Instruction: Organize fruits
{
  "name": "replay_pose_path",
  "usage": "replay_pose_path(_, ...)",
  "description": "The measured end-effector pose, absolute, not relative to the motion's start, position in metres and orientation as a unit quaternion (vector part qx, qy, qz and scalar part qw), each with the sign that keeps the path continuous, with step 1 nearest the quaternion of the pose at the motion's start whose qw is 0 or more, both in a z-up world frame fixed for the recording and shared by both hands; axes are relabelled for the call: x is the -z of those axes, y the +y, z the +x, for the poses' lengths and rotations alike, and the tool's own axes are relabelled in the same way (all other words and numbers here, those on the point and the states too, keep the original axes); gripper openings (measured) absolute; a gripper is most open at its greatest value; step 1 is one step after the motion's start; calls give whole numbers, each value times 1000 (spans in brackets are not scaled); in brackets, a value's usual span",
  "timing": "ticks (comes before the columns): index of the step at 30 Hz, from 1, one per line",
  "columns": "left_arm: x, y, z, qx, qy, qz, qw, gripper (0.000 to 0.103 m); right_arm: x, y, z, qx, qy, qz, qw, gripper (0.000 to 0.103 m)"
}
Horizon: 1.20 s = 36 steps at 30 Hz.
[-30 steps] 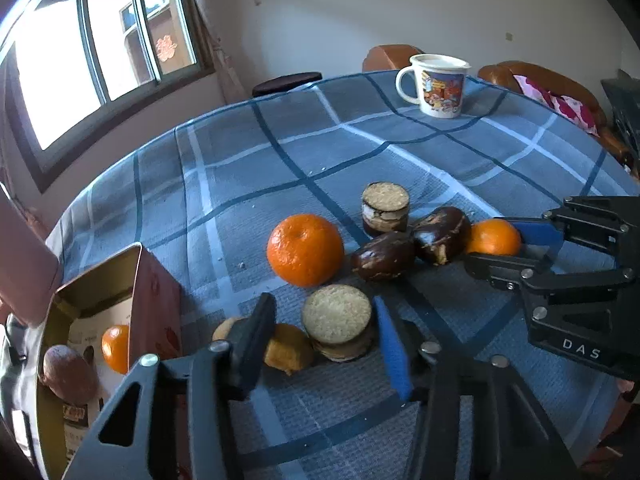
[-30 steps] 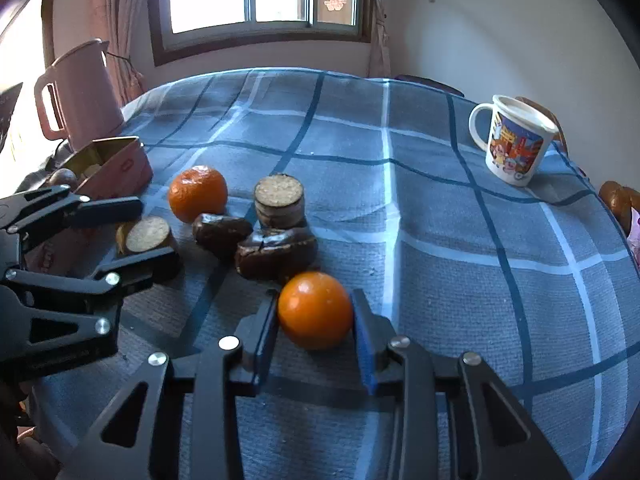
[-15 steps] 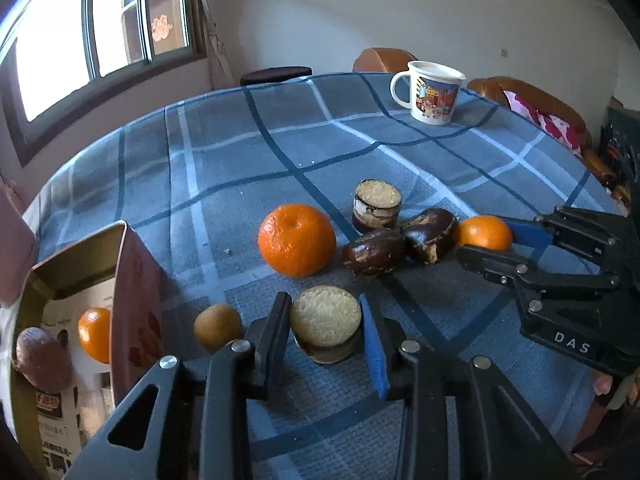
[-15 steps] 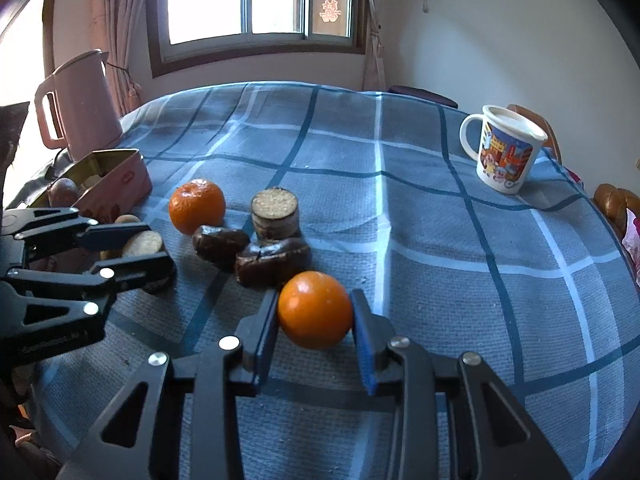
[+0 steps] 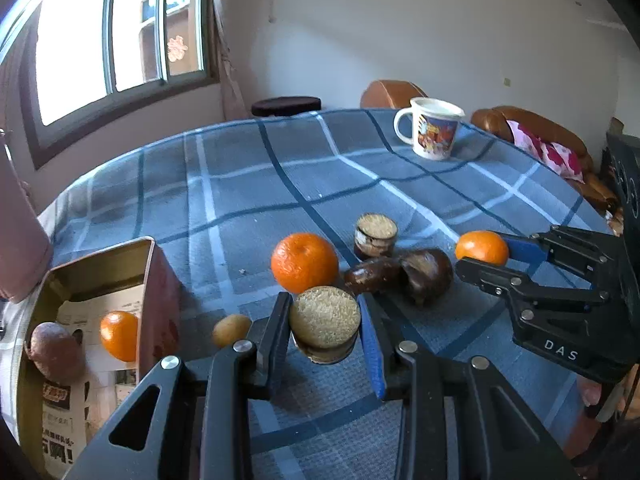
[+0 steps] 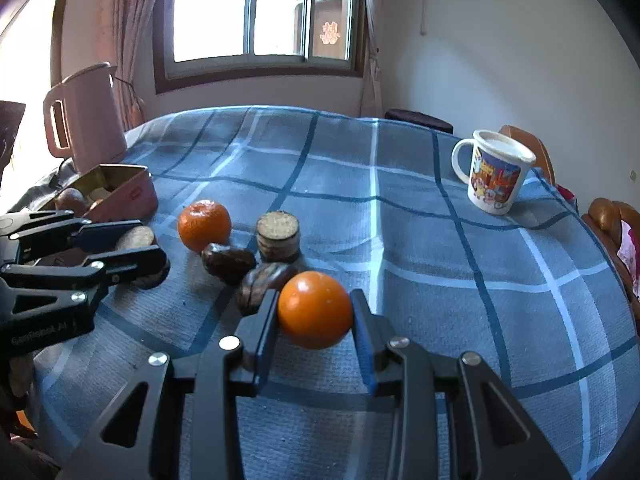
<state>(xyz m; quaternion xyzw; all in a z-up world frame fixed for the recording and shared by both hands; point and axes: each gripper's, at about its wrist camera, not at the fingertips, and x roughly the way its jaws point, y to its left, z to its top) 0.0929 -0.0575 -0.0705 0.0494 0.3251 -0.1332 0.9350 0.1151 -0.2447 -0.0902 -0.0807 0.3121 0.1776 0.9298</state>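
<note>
Closing over the last second, the left gripper now clamps the round biscuit-topped piece between its fingers; the right gripper grasps a small orange just above the table.

"DAS" in white on the right gripper body, left wrist view. Faint "GenRobot AI"-like lettering on the left gripper body, right wrist view, hard to read. Printed paper in the tin: bold characters, unreadable. Mug: cartoon print, no readable words.
</note>
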Motion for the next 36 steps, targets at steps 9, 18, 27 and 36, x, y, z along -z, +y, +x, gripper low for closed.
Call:
replay_pose_path(9,63,-53,84,121,294,41,947,35,85,-246,106,-181,285,-77,938,38)
replay_pose_path(18,58,-49,75,108,267,35,957,35,81,-248,97,-188,258,-76,945,37)
replay_pose_path(27,54,-45,68,99,245,29,964,35,76,-249,88,-190,230,-72,952,38)
replay_pose_path(36,50,-38,60,91,223,16,970,35,72,-250,77,-191,201,-75,958,38)
